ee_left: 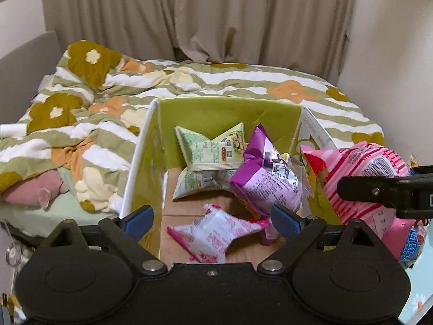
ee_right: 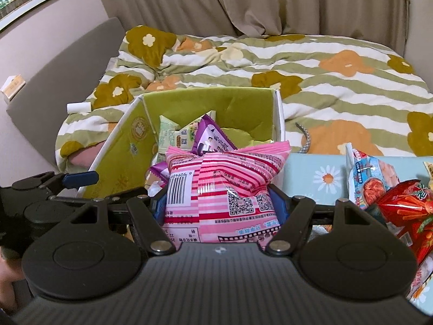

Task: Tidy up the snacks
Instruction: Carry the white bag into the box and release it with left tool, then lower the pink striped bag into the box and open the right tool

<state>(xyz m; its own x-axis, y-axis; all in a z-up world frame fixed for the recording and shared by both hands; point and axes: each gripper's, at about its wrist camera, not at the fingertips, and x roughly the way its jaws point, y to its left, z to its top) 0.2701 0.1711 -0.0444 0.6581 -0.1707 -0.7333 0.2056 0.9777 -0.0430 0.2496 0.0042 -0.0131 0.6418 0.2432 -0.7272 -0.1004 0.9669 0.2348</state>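
An open green cardboard box (ee_left: 216, 113) holds a pale green snack bag (ee_left: 208, 157), a purple bag (ee_left: 268, 173) and a small pink-and-white bag (ee_left: 216, 235). My left gripper (ee_left: 213, 216) is open and empty, just above the small pink-and-white bag at the box's near edge. My right gripper (ee_right: 219, 203) is shut on a large pink striped snack bag (ee_right: 224, 187), held at the box's right near corner; the bag also shows in the left wrist view (ee_left: 362, 173). The box (ee_right: 211, 103) also shows in the right wrist view.
More snack bags lie on the light blue daisy tablecloth (ee_right: 319, 178) to the right: a blue-white bag (ee_right: 370, 178) and a red bag (ee_right: 406, 208). A bed with a flowered quilt (ee_right: 324, 81) lies behind, curtains beyond. A white roll (ee_right: 78, 107) rests on the quilt.
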